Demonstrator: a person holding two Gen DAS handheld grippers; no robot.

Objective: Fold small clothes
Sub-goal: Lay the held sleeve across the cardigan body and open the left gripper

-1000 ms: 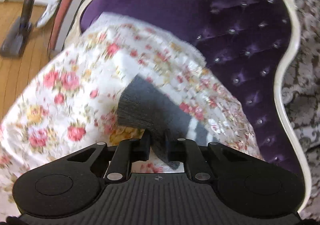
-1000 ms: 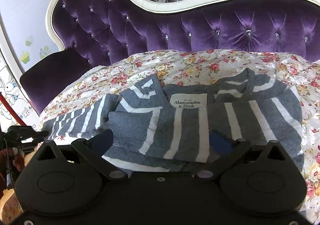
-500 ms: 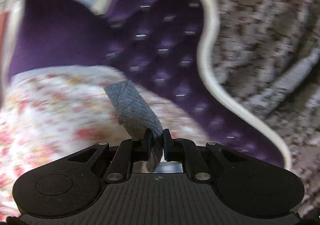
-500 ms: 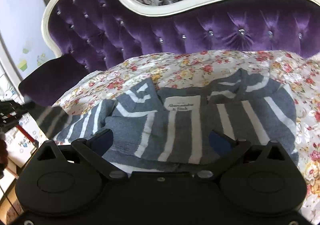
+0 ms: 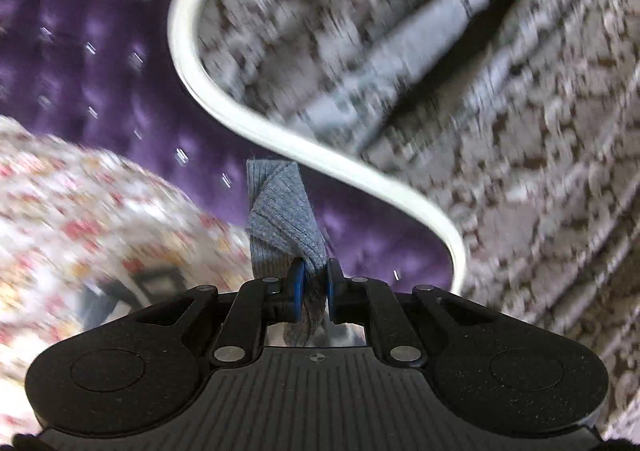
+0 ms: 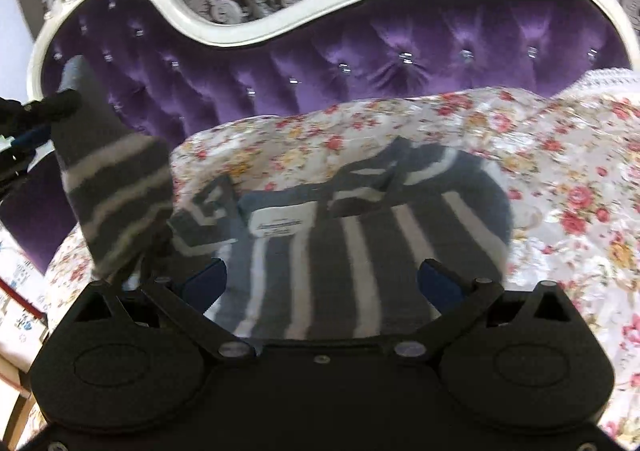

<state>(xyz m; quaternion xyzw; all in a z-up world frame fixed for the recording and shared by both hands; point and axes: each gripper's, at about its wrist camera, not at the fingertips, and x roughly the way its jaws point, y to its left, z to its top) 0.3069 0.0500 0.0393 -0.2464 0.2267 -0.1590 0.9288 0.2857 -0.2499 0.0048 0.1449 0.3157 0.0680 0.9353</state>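
Observation:
A grey sweater with white stripes lies on the floral sheet of a purple sofa, its white label up. My left gripper is shut on the ribbed grey cuff of the left sleeve. In the right wrist view that sleeve hangs lifted above the sheet at the left, held by the left gripper. My right gripper is open and empty, hovering just above the sweater's near hem.
The tufted purple sofa back with a white curved frame rises behind the sheet. Patterned grey curtains hang behind the sofa. The sofa's purple arm is at the left.
My left gripper has lifted the sleeve cuff off the sheet and swung it up and rightward. The right gripper has stayed open over the hem, moving slightly closer.

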